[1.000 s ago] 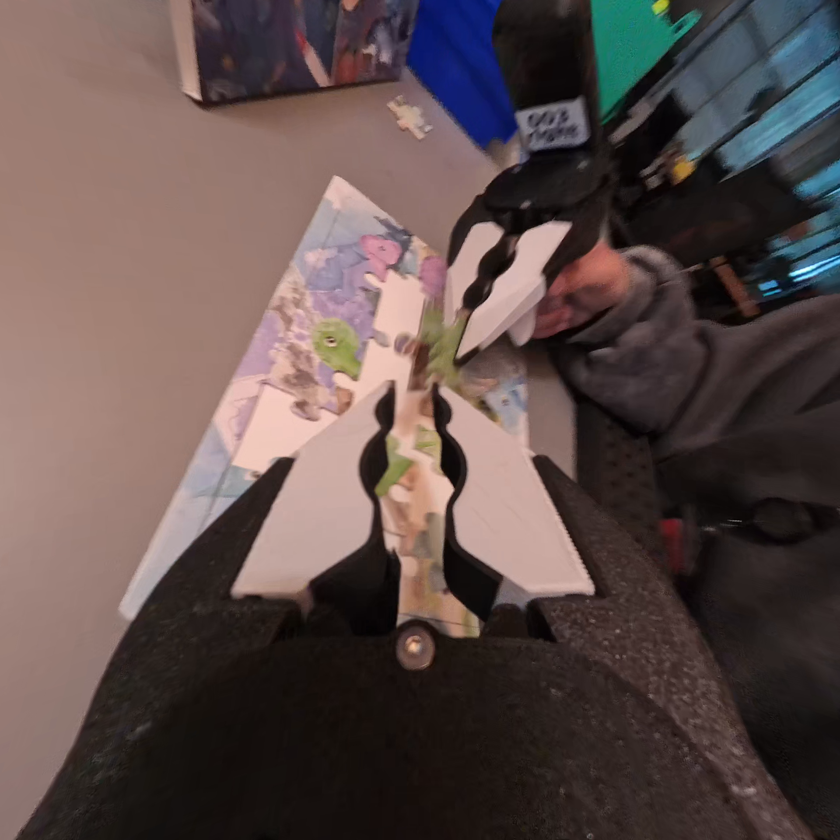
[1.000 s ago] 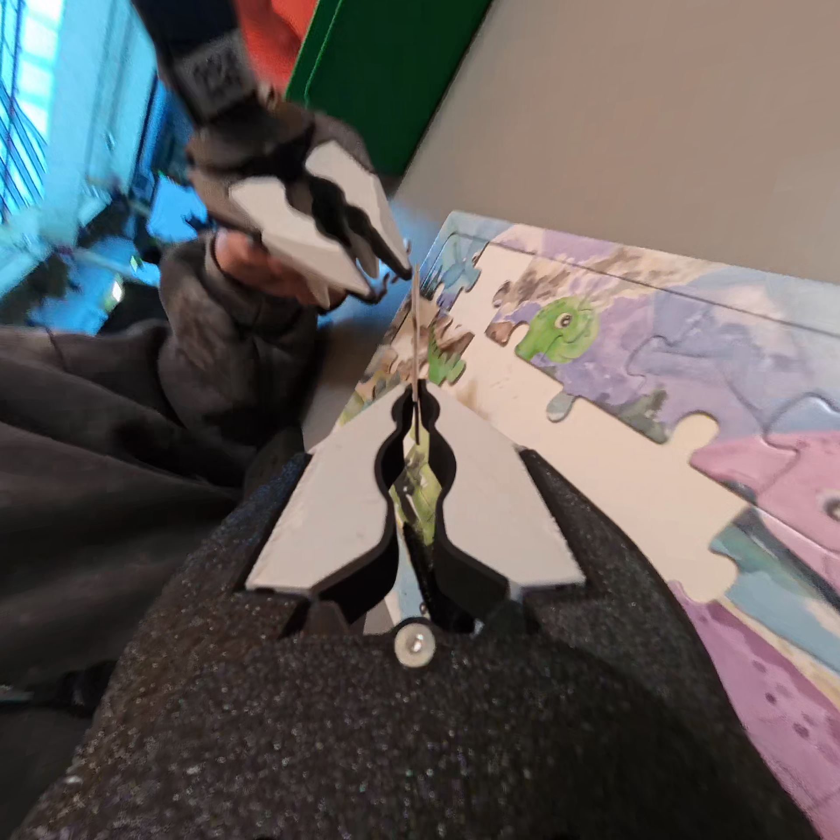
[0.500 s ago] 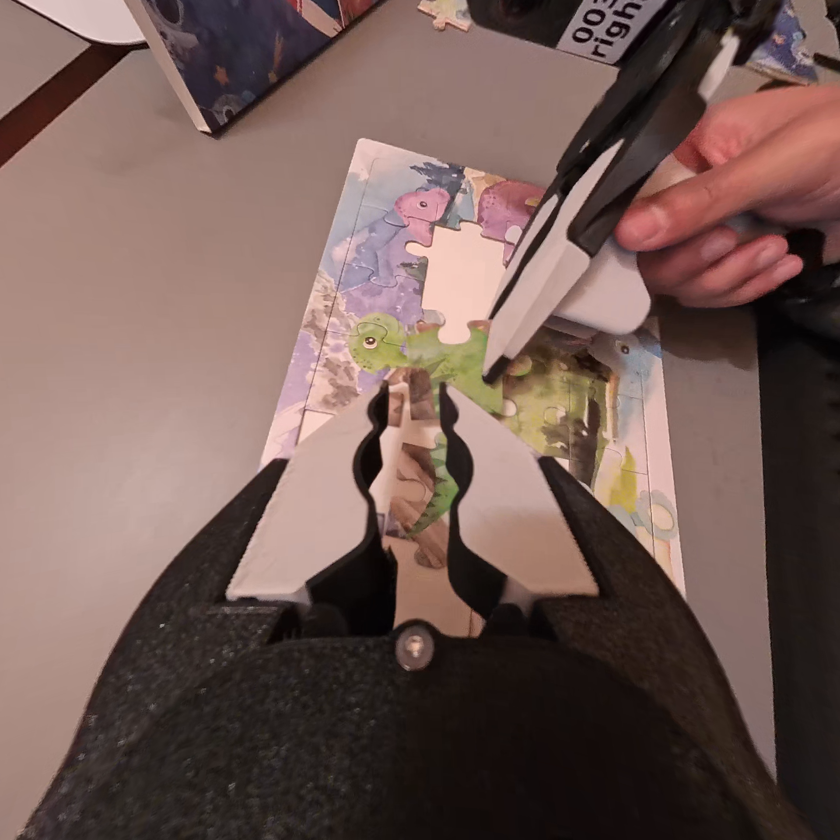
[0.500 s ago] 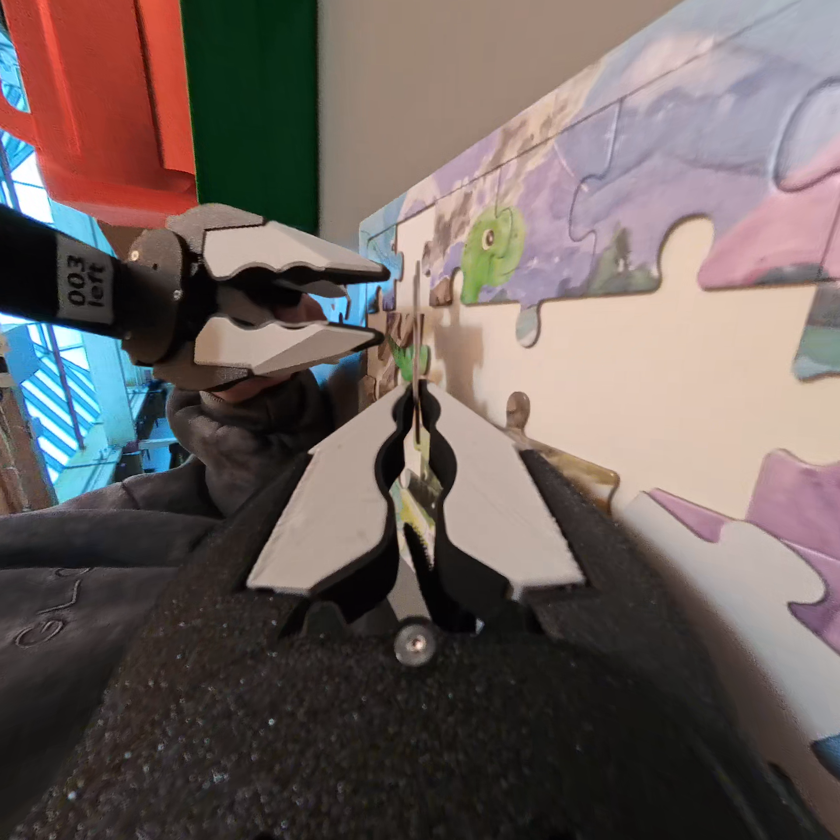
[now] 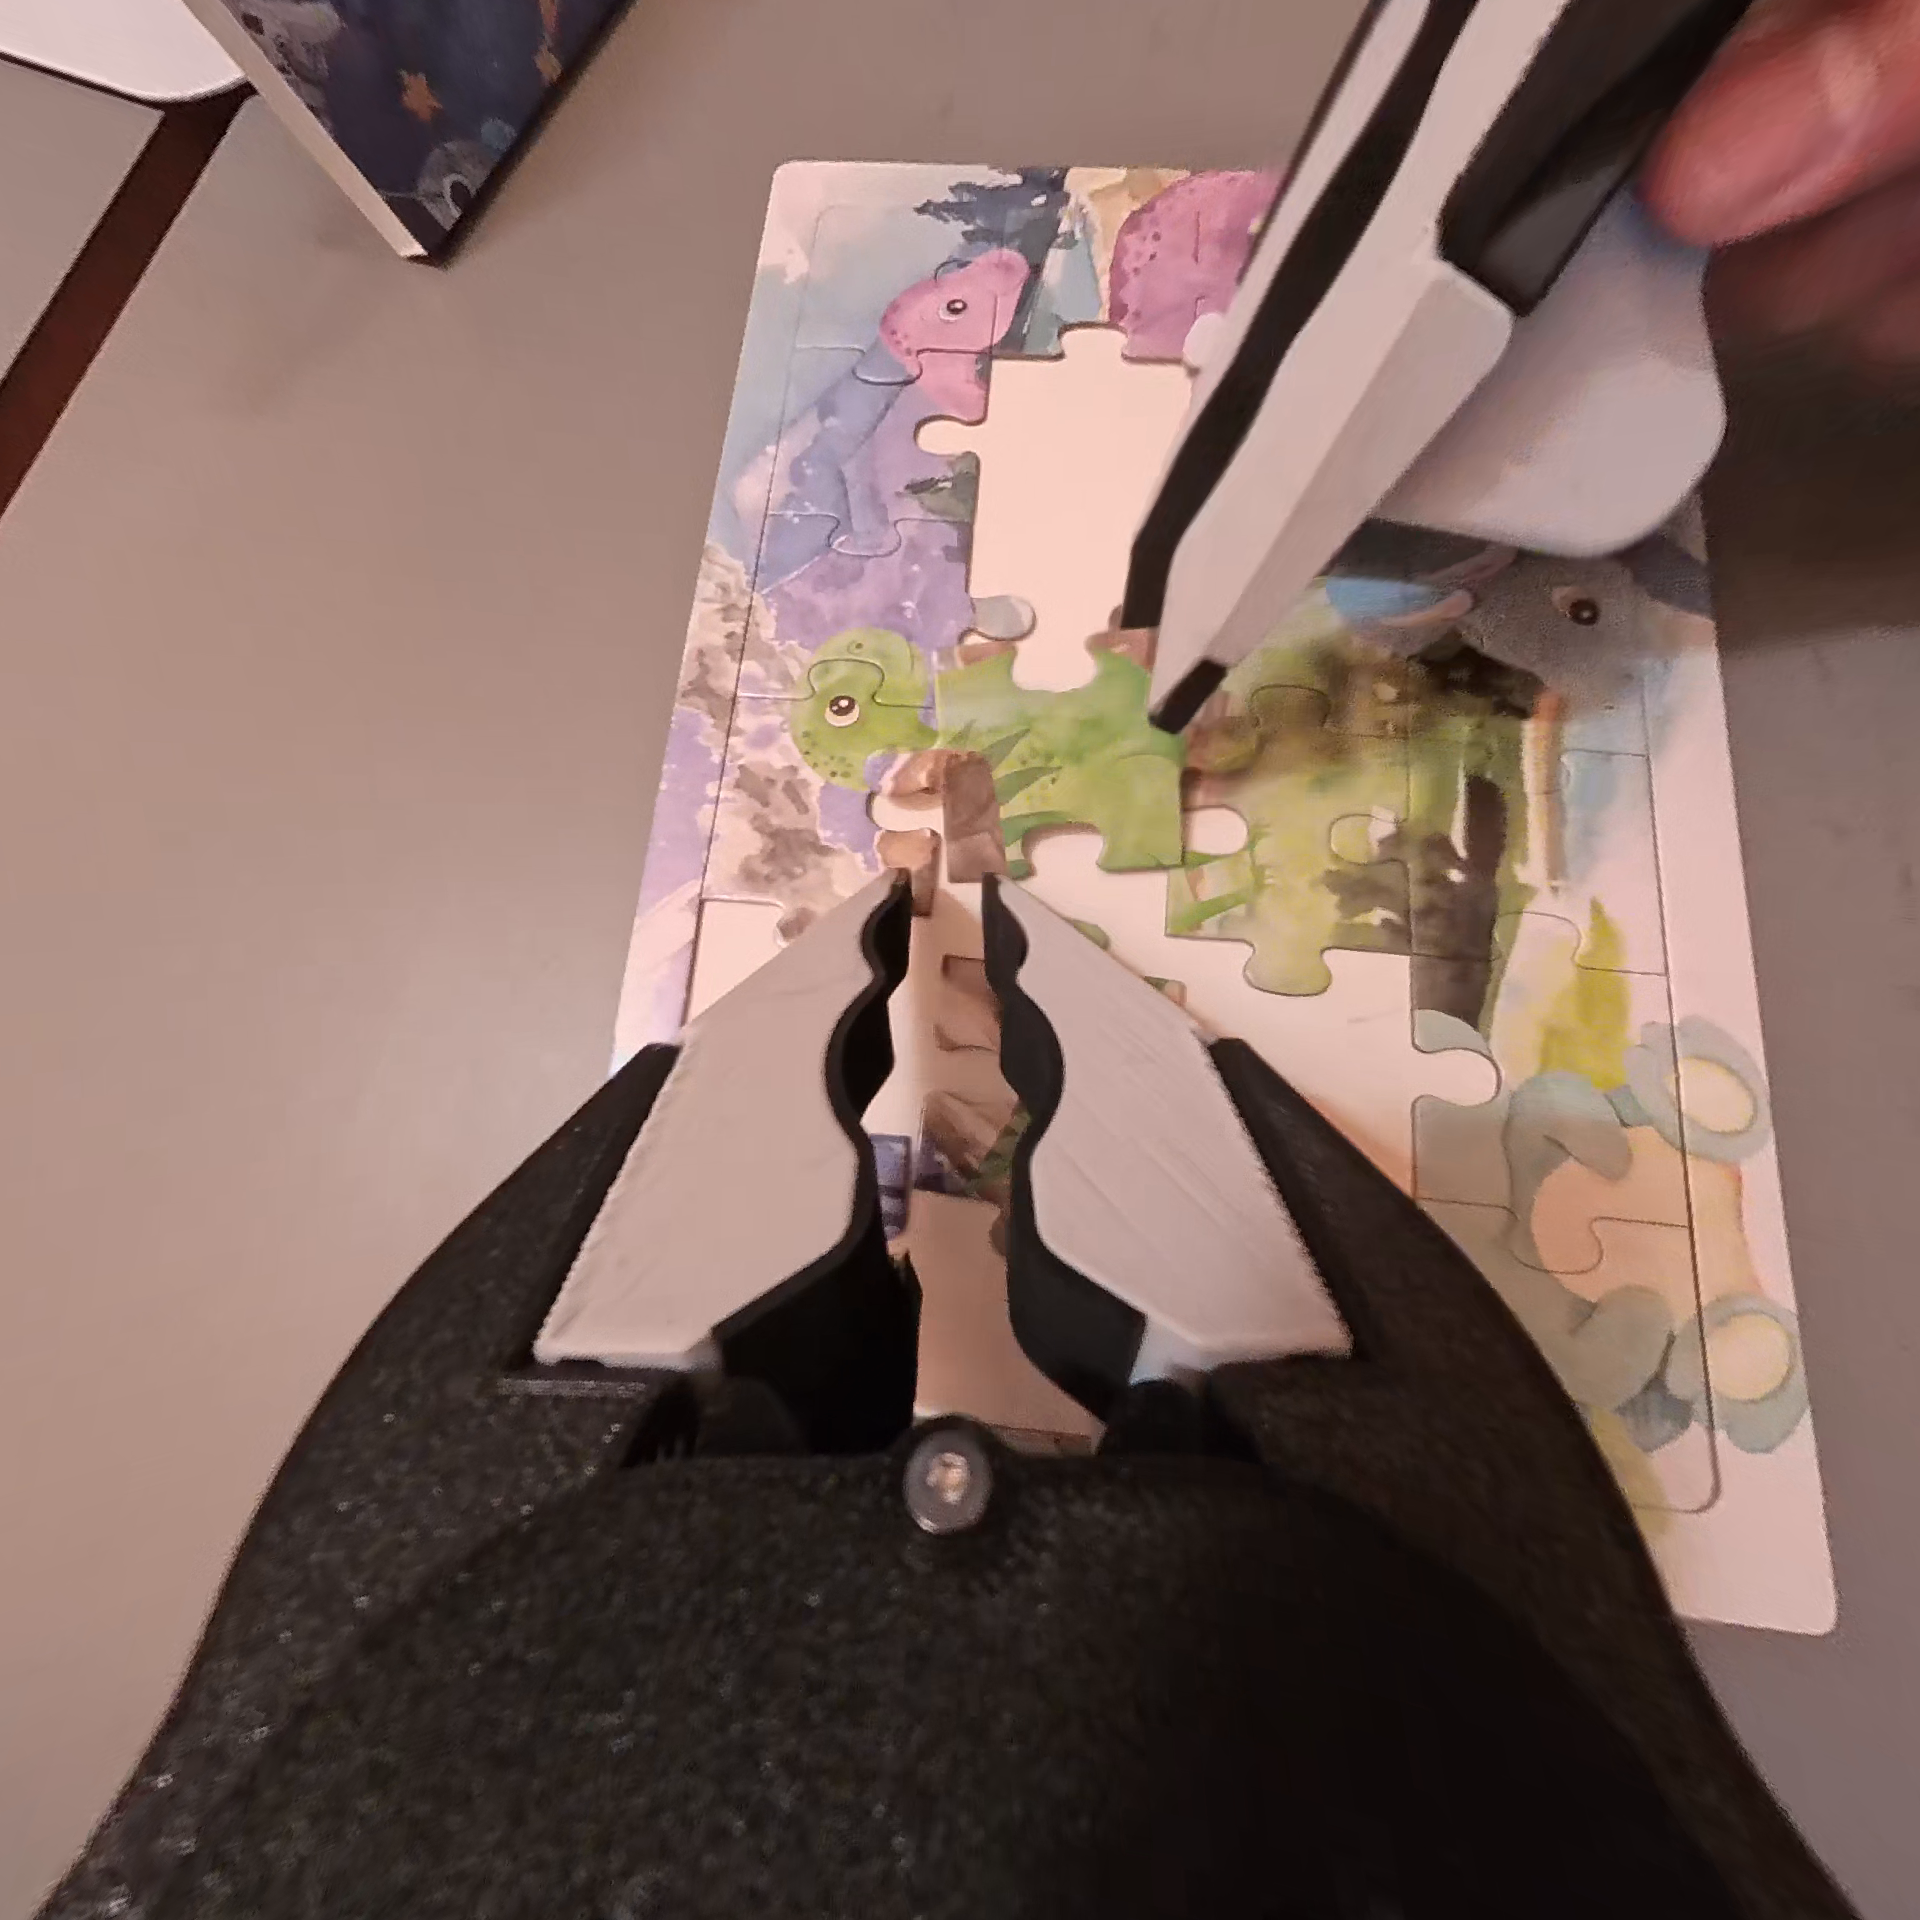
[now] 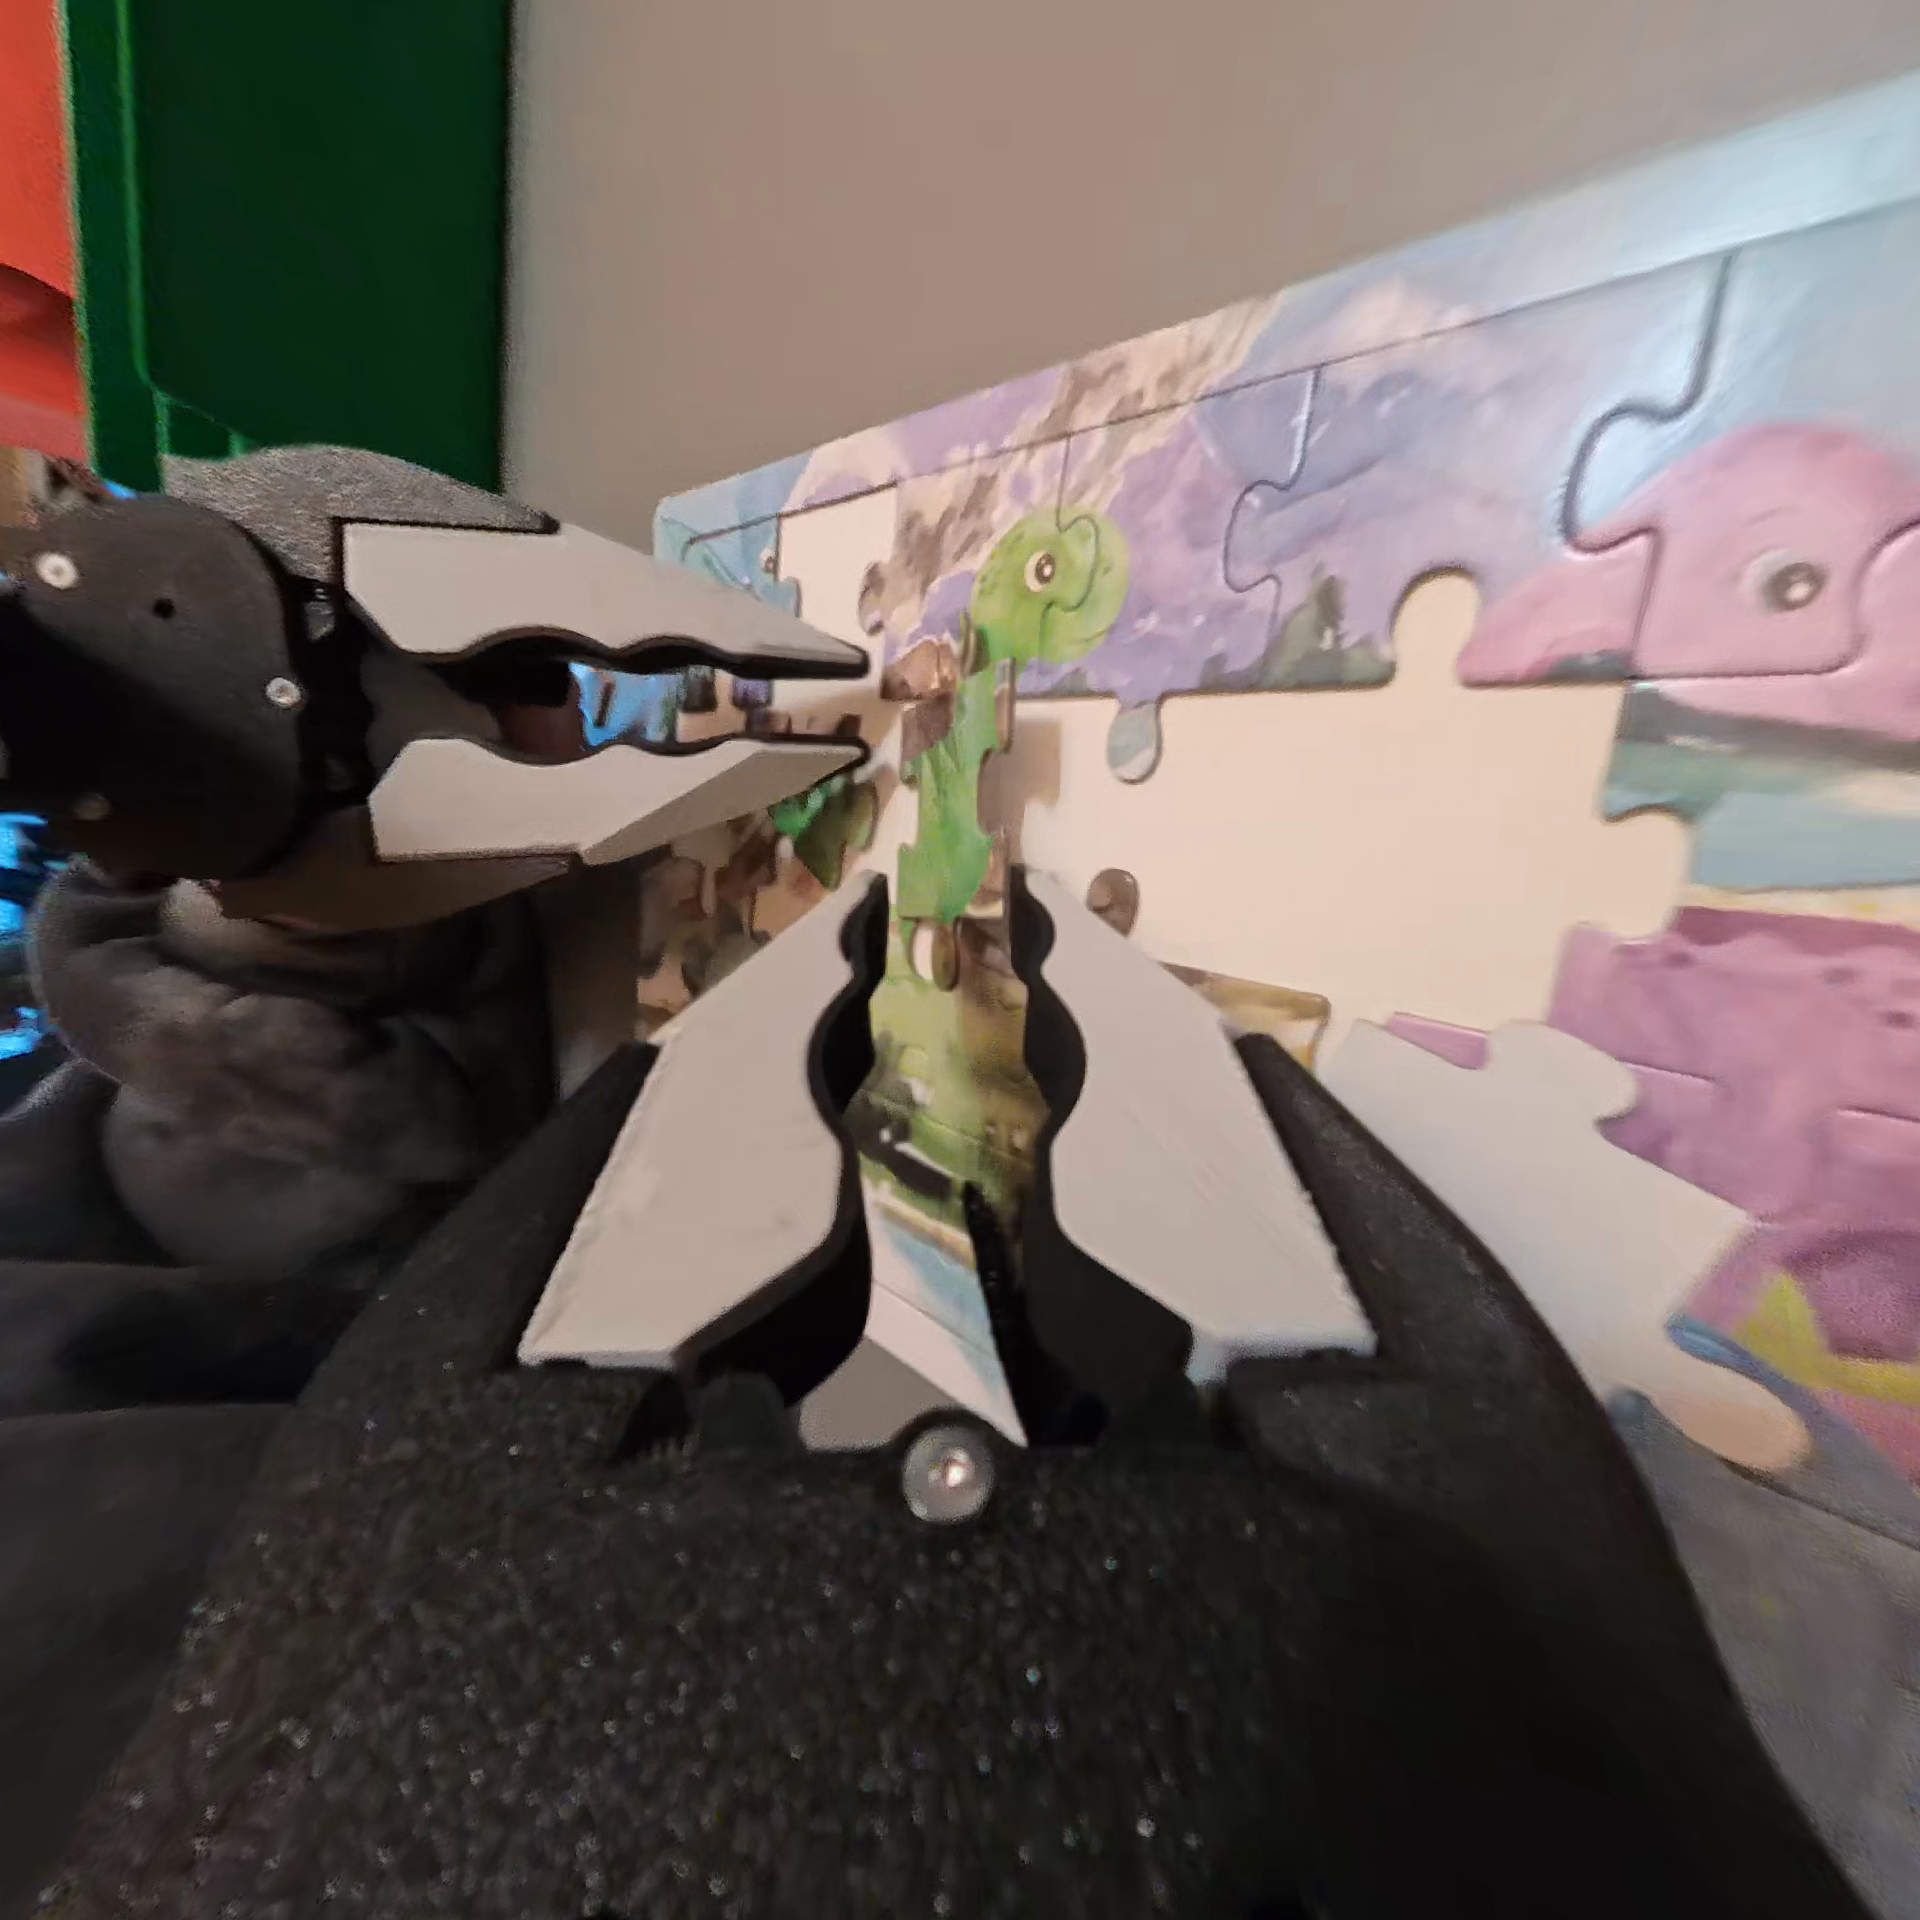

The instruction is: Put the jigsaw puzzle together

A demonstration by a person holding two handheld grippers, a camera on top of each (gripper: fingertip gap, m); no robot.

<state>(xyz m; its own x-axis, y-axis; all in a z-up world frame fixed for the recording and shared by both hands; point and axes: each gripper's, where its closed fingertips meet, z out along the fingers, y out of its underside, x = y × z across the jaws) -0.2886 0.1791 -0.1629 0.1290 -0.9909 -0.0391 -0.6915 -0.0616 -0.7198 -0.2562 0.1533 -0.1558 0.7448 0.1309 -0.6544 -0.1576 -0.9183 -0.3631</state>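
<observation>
Green puzzle piece (image 5: 1081,769) lies flat, both hand-held grippers parted, touching nothing.

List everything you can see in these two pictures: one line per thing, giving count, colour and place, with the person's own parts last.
table: one, grey, under everything
puzzle board: one, cream backing with pastel dinosaur pieces, partly filled, flat on the table
green dinosaur piece: one, green, on the board beside the green head
box: one, dark blue with a white edge, beyond the board's far left corner
panel: one, green, background
orange object: one, at the frame edge beside the panel
left gripper: one, black and grey, jaws apart over the board
right gripper: one, black and grey, jaws apart at the green piece
hand: one, holding the right gripper
sleeve: one, grey, behind the left gripper
</observation>
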